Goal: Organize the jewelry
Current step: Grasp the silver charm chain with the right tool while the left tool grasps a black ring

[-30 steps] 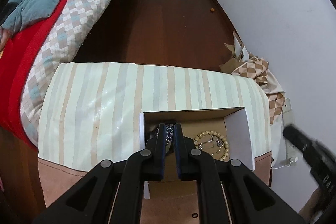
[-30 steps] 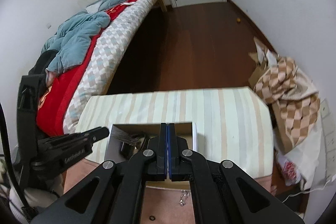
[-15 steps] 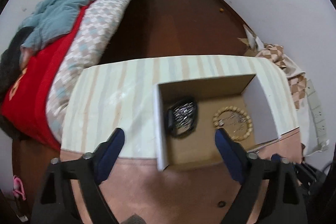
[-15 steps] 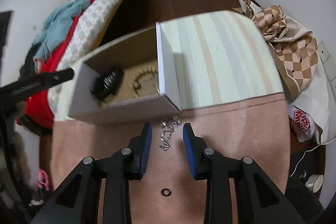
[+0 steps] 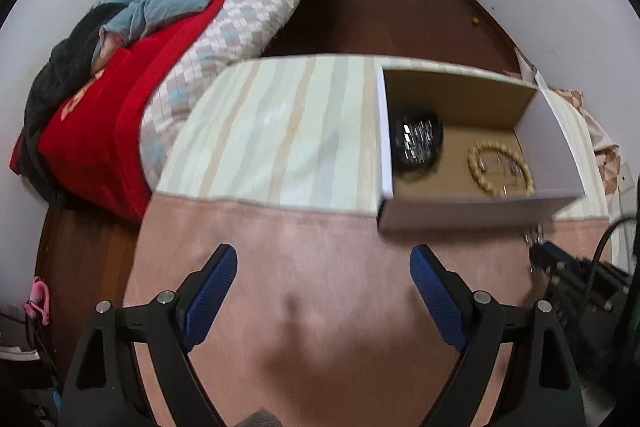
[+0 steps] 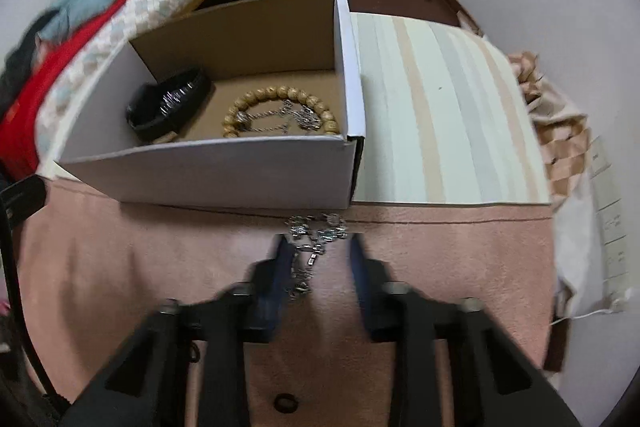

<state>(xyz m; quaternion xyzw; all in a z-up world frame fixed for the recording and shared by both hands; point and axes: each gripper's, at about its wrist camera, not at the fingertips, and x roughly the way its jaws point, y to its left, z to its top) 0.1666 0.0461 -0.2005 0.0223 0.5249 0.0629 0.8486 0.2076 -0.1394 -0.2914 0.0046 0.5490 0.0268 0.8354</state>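
Note:
A white cardboard box (image 6: 208,171) stands where the pink cloth meets the striped one. Inside lie a black bracelet (image 6: 168,107), a wooden bead bracelet (image 6: 280,95) and a silver chain (image 6: 288,117) within the beads. A loose silver chain (image 6: 316,231) lies on the pink cloth against the box's front right corner. My right gripper (image 6: 318,241) straddles it, jaws closing, pads not pressing on it. My left gripper (image 5: 322,253) hangs wide open over bare pink cloth, left of the box (image 5: 460,217), with nothing between its fingers. The right gripper (image 5: 560,259) shows at the left wrist view's right edge.
A small black ring (image 6: 285,403) lies on the pink cloth (image 6: 440,267) near me. The striped cloth (image 6: 432,115) covers the far half of the table. A bed (image 5: 160,67) stands to the left, a checked fabric pile (image 6: 560,131) to the right, dark wooden floor beyond.
Both grippers, shut a second ago, have opened. The left one drew back and left from the box. The right one sank to the loose chain in front of the box.

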